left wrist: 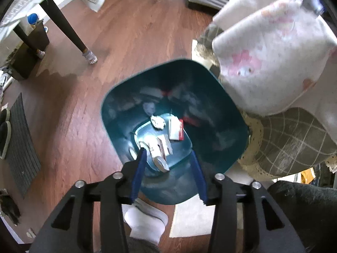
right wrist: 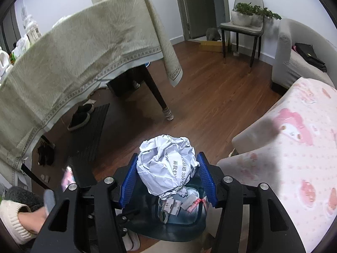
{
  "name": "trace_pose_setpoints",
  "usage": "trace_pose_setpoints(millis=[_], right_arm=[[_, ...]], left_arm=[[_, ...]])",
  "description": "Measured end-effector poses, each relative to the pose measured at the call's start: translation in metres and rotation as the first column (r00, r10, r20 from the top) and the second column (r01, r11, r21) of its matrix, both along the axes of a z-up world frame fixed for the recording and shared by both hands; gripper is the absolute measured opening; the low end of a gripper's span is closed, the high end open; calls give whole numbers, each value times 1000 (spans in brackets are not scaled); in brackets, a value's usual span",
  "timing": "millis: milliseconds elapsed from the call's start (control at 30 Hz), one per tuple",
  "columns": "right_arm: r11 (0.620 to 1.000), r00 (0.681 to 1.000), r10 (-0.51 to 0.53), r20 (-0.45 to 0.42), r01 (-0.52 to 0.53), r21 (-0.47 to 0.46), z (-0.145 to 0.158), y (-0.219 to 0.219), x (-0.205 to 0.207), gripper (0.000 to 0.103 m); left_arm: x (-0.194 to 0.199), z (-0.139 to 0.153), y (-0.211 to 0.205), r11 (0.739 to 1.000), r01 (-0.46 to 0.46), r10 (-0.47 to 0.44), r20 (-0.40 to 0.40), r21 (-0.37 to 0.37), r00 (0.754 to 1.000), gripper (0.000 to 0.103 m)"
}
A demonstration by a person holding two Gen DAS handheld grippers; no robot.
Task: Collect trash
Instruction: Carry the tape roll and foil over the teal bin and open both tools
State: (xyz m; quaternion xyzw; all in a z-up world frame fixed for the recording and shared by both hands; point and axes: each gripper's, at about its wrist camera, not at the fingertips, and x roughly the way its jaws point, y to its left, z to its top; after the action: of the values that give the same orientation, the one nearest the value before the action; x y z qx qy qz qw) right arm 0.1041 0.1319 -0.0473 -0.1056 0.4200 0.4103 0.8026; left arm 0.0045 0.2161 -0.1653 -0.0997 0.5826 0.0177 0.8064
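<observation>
Trash is what we are gathering, and the piece in hand is a crumpled paper ball point(right wrist: 166, 164), printed with black text, pinched between the blue pads point(right wrist: 130, 181) of our right gripper point(right wrist: 167, 181), whose jaws are closed to the ball's width and press it on both flanks. It hangs directly above the teal bin point(left wrist: 118, 97) on the wood floor point(left wrist: 134, 38); in the right view we can see the bin's bottom just beneath the ball. Already lying there are small scraps point(left wrist: 160, 141): folded wrappers, a red-and-white packet and a little wad. Our left gripper point(left wrist: 168, 166) is held over the bin too, jaws spread wide and nothing between them. We judge the ball to be very light and springy, easily crushed but in no way fragile; it yields under the pads, so a hold across its widest middle, as we have now, seems the safest, since a pinch near an edge could let it squirt out. A pink-patterned blanket point(right wrist: 294, 147) lies just beside the bin on the right, and a cloth-draped desk point(right wrist: 84, 59) stands well apart. Releasing here should drop the ball straight in, we think.
</observation>
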Motion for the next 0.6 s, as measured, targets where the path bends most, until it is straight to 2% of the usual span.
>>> trace_pose_setpoints(millis=[167,300,600], right_arm=[[999,1000,4,-22,-5,-45,-16,10,0,57],[997,999,14,-36,-17,-74,-28,20,-3,57],[991,998,23,-62,-31,-133,-53,36,-3,56]], left_arm=[[-6,22,13,999,-32,32,80,-8,996,54],[-11,34,22,998,-60,60,115,1,992,57],[-21,65,42,991,-132,131,200,-10,971,56]])
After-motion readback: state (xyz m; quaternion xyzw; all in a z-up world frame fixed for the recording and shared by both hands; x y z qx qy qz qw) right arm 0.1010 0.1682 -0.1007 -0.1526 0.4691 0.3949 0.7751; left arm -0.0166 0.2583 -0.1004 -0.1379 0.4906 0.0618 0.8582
